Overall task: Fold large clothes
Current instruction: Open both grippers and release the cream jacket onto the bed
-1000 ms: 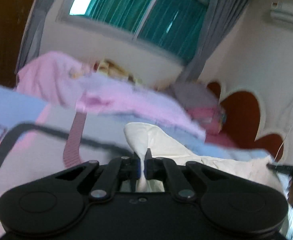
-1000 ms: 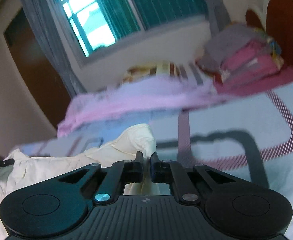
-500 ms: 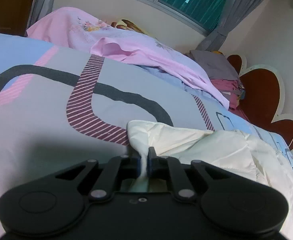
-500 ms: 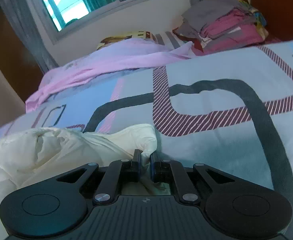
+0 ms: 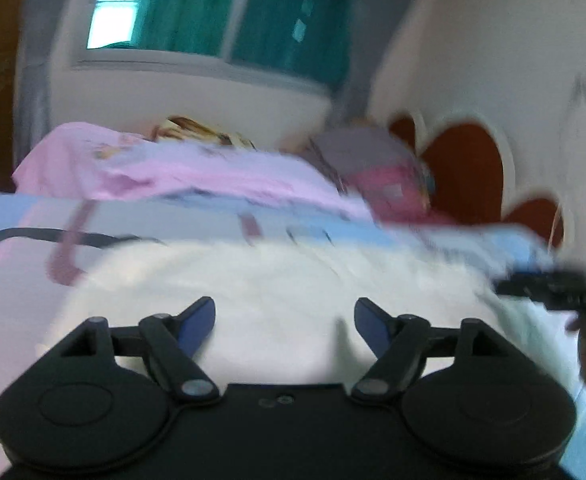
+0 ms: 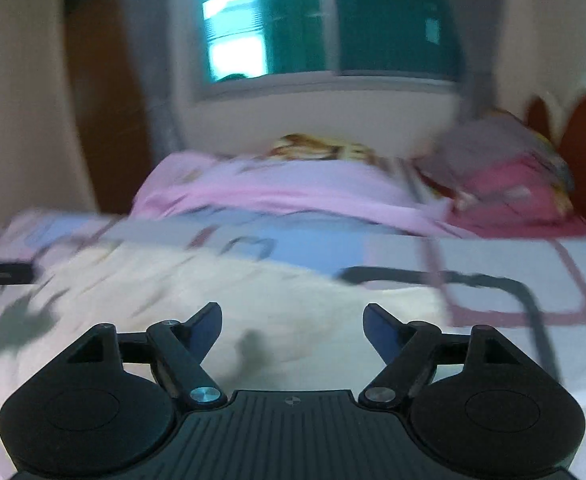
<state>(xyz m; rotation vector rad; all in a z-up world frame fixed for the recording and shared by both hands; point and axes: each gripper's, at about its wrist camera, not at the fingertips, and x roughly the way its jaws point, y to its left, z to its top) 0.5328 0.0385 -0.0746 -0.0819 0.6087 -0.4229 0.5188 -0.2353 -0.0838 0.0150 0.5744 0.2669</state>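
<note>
Two hand-held grippers show, each with its jaws spread wide and nothing between them. The left hand-held gripper (image 5: pixel 284 314) hangs just above a cream garment (image 5: pixel 277 280), which lies spread out on the bed straight ahead of its blue-padded fingertips (image 5: pixel 197 320). Both views are smeared with motion blur, so I cannot tell whether any fingertip touches the cloth. The right hand-held gripper (image 6: pixel 292 320) likewise hovers over the cream garment (image 6: pixel 197 292), which stretches ahead of it and off to its left; a grey shadow falls on the cloth between its fingers.

In the left wrist view, the other gripper's black tip (image 5: pixel 549 282) pokes in from the right at the garment's far edge. In the right wrist view, a black tip (image 6: pixel 3 274) enters from the left in the same way.

Beyond the garment lies the bedsheet (image 6: pixel 493 272), patterned with pale blue, pink and grey blocks and dark looping lines. Farther ahead a pink blanket (image 6: pixel 277 188) lies rumpled across the bed. To the right of it sits a stack of grey and pink folded clothes (image 6: pixel 501 168), beside a red headboard (image 5: pixel 465 168) with white scalloped edging. A window with teal curtains (image 6: pixel 373 20) fills the far wall.
</note>
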